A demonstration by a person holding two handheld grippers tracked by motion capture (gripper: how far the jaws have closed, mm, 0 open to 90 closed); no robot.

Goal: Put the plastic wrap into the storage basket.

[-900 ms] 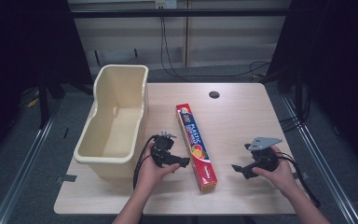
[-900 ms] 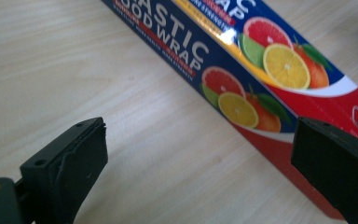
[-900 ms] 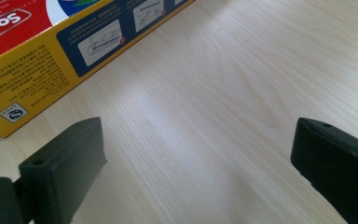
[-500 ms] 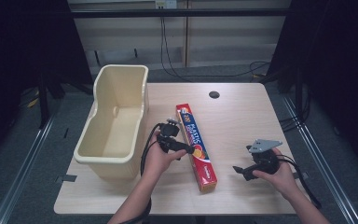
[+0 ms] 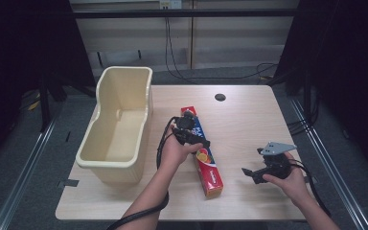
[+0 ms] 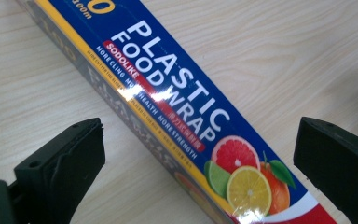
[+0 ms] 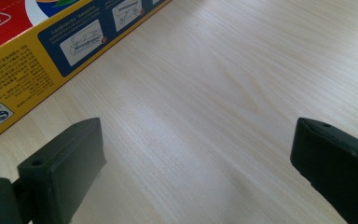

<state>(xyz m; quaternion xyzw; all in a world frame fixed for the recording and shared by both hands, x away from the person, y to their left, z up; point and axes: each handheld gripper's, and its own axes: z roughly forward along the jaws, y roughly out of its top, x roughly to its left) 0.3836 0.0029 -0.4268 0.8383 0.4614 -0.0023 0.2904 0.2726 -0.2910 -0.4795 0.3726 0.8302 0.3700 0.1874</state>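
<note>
High view: a long box of plastic food wrap (image 5: 204,155) lies flat on the wooden surface (image 5: 249,120), running from mid-surface toward the near edge. A cream plastic tub (image 5: 117,127) stands just to its left, at the surface's left edge. The left gripper (image 5: 191,136) is over the box's middle, held in the person's left hand (image 5: 175,151). The right gripper (image 5: 261,170) sits well to the right of the box, near the front edge, in the right hand (image 5: 292,179).

Left gripper view: the jaws stand wide apart, released, one on each side of the box (image 6: 182,121), neither pad touching it. The box lies diagonally between them, label up, citrus print toward the lower right.

Right gripper view: the jaws are spread wide with bare surface (image 7: 223,107) between them, grasping nothing. One end of the box (image 7: 42,51) shows at upper left, apart from the jaws.
</note>
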